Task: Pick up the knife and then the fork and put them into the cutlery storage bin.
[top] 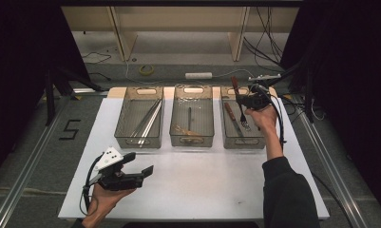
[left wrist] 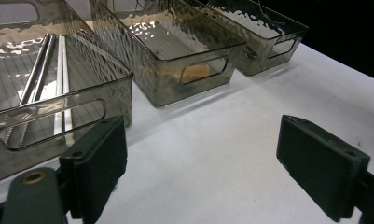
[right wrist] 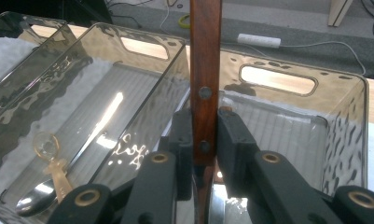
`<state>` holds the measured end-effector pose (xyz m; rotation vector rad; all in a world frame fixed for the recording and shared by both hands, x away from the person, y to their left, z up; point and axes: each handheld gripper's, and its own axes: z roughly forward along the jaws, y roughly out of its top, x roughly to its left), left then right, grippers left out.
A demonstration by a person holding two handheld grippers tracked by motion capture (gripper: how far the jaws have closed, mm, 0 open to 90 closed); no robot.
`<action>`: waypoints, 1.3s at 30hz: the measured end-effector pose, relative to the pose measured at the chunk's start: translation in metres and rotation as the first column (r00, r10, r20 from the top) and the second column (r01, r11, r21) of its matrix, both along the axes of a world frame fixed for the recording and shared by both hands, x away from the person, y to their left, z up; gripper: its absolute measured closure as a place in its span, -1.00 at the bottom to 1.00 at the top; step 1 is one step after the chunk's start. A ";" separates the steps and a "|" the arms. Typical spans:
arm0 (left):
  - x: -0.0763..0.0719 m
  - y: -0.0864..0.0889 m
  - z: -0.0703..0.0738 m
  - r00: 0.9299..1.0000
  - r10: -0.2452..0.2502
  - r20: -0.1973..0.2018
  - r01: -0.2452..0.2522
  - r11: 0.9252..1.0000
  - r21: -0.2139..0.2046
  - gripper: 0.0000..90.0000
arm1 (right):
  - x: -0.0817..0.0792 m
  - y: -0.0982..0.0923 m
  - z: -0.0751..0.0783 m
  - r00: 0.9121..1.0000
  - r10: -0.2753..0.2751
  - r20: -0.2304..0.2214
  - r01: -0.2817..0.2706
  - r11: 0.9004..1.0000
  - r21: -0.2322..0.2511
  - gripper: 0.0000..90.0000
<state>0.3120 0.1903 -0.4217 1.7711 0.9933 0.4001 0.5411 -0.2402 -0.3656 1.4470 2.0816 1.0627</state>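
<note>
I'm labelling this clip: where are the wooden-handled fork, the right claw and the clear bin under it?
Wooden-handled fork (right wrist: 205, 70): right gripper view, on its brown handle.
Right claw (right wrist: 204, 140): right gripper view, between its black tips.
Clear plastic right-hand bin (top: 243, 142): high view, on its near wall.

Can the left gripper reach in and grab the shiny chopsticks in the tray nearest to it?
Probably yes. The left gripper hangs open over bare white table, holding nothing, and the chopsticks lie in the open-topped left tray just ahead. Nothing stands between them, though it must go over the tray's wall.
</note>
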 end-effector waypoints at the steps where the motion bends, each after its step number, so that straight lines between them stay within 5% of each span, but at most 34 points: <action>1: 0.000 0.000 0.000 1.000 0.000 0.000 0.000 1.000 0.001 -0.65 | 0.000 0.001 -0.001 1.000 0.001 0.001 -0.001 1.000 0.001 0.73; 10: 0.000 0.000 0.000 1.000 -0.001 0.000 0.001 1.000 0.001 -0.65 | 0.002 0.004 -0.009 1.000 -0.009 -0.003 0.009 1.000 -0.023 0.73; 11: -0.001 0.000 0.000 1.000 0.000 -0.001 0.000 1.000 0.000 -0.65 | 0.002 0.003 -0.010 1.000 -0.013 -0.003 0.013 1.000 -0.018 1.00; 13: 0.000 0.000 0.000 1.000 -0.002 0.000 0.002 1.000 0.001 -0.65 | 0.001 0.001 -0.011 0.999 -0.036 0.021 0.035 0.999 0.006 1.00; 19: 0.000 0.000 0.000 1.000 -0.006 -0.001 0.006 1.000 0.006 -0.65 | 0.003 -0.002 -0.015 0.997 -0.055 -0.047 0.053 0.998 -0.047 1.00; 23: 0.000 0.000 0.000 1.000 -0.005 -0.005 0.005 1.000 0.005 -0.65 | 0.005 -0.002 -0.018 0.994 -0.058 -0.092 0.053 0.997 -0.049 0.32; 31: 0.000 -0.001 0.000 1.000 -0.005 -0.003 0.005 1.000 0.006 -0.65 | 0.004 -0.009 -0.013 0.993 -0.052 -0.110 0.054 0.998 0.018 -0.04; 39: 0.000 0.000 0.000 1.000 -0.004 -0.004 0.004 1.000 0.005 -0.65 | 0.000 -0.012 -0.012 0.990 -0.043 -0.136 0.046 0.999 0.020 -0.26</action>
